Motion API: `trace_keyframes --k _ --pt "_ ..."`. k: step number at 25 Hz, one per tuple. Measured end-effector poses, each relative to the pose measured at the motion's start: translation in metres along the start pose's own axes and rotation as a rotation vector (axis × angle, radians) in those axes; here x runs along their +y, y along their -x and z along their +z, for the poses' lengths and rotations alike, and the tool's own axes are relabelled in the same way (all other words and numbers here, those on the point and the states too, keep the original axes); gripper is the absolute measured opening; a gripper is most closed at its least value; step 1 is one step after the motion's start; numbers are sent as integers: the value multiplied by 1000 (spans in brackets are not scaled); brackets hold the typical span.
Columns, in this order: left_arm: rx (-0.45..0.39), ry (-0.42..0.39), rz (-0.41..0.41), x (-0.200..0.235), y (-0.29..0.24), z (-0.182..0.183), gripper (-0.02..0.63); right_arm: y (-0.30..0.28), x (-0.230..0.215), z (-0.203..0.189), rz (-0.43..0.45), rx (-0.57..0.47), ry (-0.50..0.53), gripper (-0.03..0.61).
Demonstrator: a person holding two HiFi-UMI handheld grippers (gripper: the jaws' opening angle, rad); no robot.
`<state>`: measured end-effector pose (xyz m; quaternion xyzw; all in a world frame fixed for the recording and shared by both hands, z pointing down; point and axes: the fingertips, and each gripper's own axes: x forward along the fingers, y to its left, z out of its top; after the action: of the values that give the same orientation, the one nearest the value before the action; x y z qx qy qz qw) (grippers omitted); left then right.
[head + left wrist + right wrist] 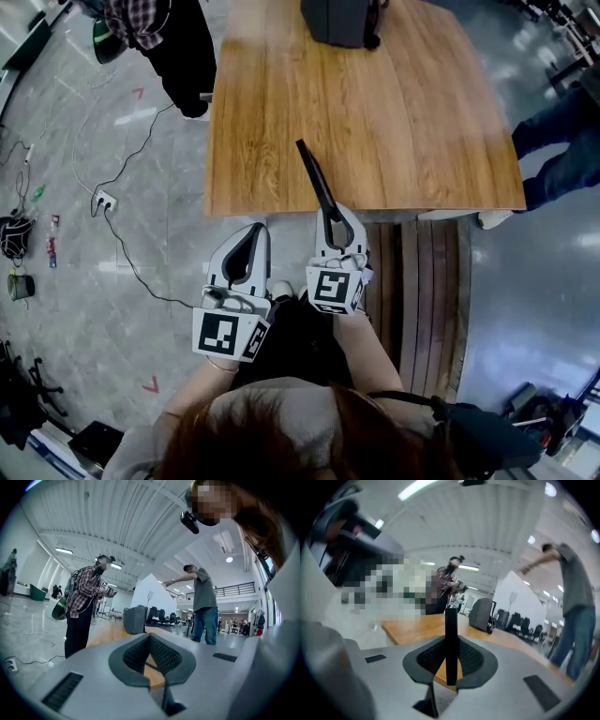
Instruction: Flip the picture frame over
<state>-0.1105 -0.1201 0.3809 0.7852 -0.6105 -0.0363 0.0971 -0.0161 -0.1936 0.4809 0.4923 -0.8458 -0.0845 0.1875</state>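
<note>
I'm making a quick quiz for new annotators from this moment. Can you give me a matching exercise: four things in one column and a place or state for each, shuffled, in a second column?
Things:
1. picture frame
2. left gripper
3. dark bag
4. white power socket

Places or states:
A. on the floor, left of the table
B. at the table's far end
C. held edge-on by the right gripper
D. jaws together, nothing between them

Pairs: 1-C, 2-D, 3-B, 4-A
</note>
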Motion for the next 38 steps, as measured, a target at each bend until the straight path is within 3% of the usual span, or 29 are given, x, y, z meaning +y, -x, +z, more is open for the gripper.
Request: trace_keyframes --k 2,6,15,20,25,29,33,38 --pt "1 3 9 2 1 -1 6 -2 8 -5 -4 29 223 84" --pt "-1 7 20 8 0 0 6 -6 24 -6 -6 45 519 84" --pt "7 17 10 15 -3 -12 6 -23 60 -43 27 123 902 84" --pt "30 24 7 19 5 -16 6 -28 83 -69 91 191 949 86" --pt "-10 17 -20 12 2 2 6 -35 84 -74 149 295 1040 86" --pt "-20 12 -30 15 3 5 6 -39 97 -77 189 321 1004 86" --pt "-14 12 -30 14 4 3 6 -38 98 -78 181 317 1038 86" --pt "-13 12 -29 11 6 5 6 -36 110 -88 255 356 991 86"
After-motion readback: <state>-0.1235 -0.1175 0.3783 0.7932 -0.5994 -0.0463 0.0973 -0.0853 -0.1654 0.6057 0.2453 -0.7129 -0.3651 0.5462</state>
